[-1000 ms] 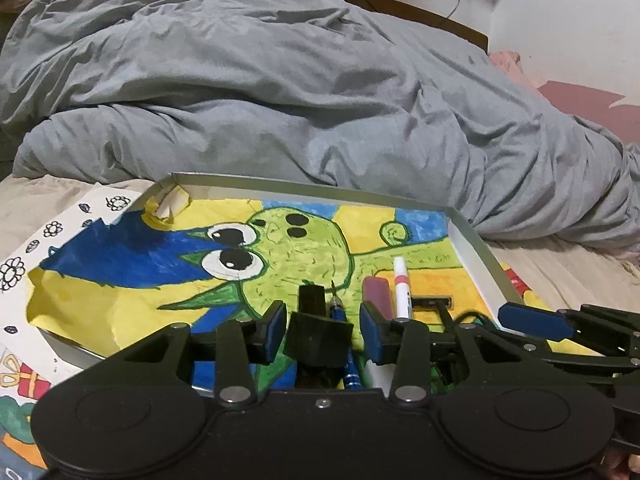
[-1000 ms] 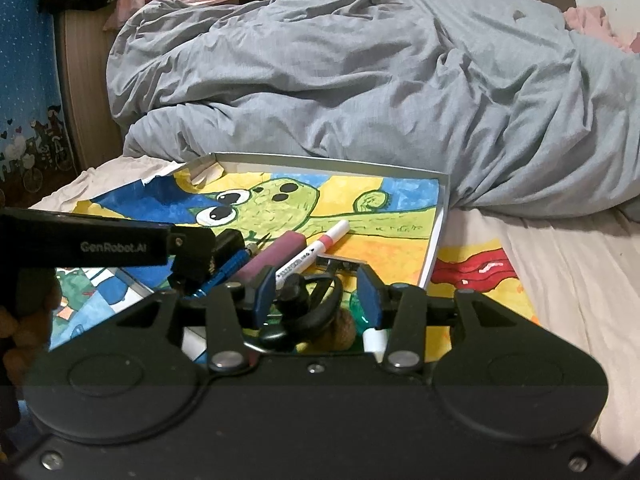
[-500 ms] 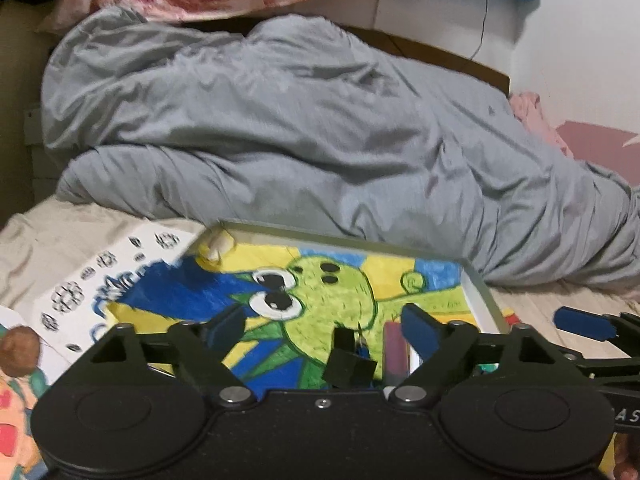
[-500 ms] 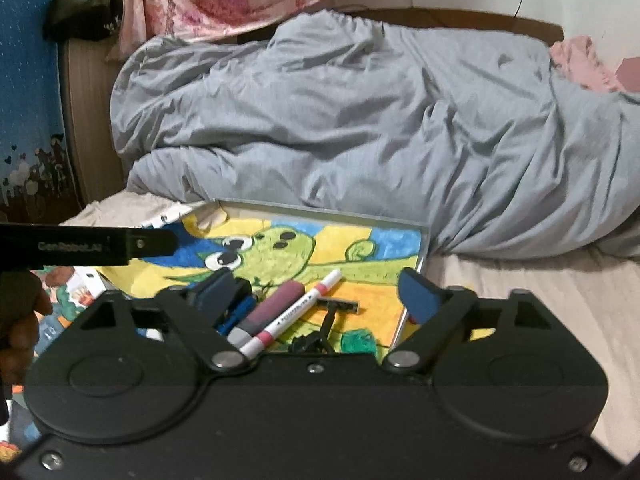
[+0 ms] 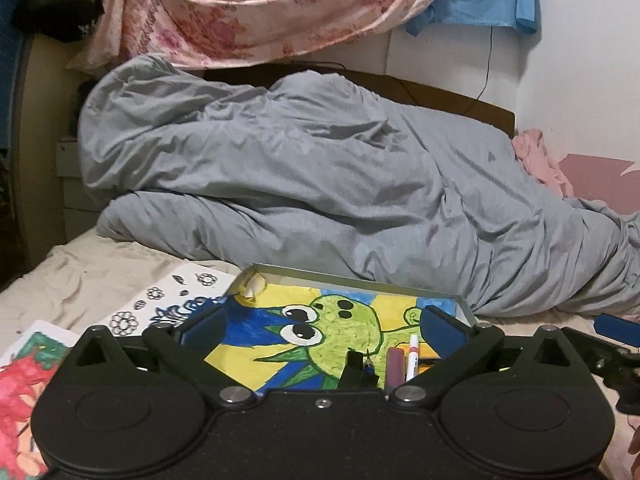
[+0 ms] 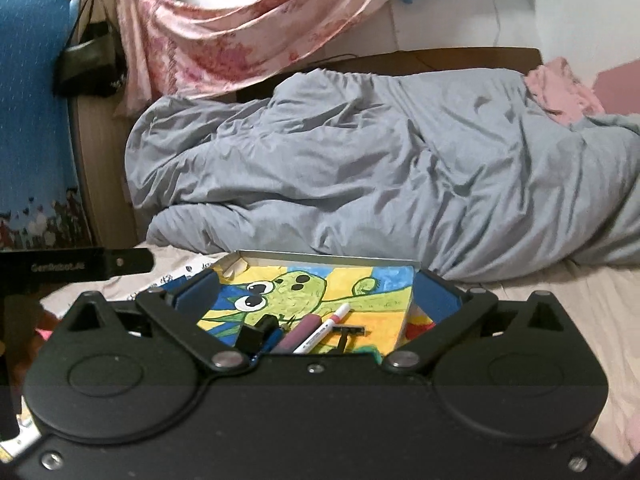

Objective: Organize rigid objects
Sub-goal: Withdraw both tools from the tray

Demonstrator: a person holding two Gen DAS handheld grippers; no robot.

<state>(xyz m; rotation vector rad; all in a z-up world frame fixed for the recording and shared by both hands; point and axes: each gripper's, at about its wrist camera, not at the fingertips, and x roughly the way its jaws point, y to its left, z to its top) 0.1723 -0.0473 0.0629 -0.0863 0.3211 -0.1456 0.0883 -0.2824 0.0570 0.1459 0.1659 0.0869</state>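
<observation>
A shallow grey tray (image 5: 360, 278) (image 6: 328, 258) lined with a green-creature drawing lies on the bed. In it lie a white marker (image 5: 412, 354) (image 6: 324, 326), a maroon tube (image 5: 394, 366) (image 6: 302, 330), a black block (image 5: 356, 368) (image 6: 256, 332), a blue pen (image 6: 274, 338) and a black razor (image 6: 348, 334). My left gripper (image 5: 320, 324) is open and empty, held back above the tray's near end. My right gripper (image 6: 316, 292) is open and empty, also held back over the tray.
A crumpled grey duvet (image 5: 320, 184) fills the bed behind the tray. Drawing sheets (image 5: 160, 300) lie left of the tray on the beige sheet. The right gripper's finger (image 5: 616, 330) shows at the right edge of the left wrist view.
Both grippers opened wide, letting go of the black block and the earphones, and pulled up and back from the tray. The views now show more of the bed and wall.
</observation>
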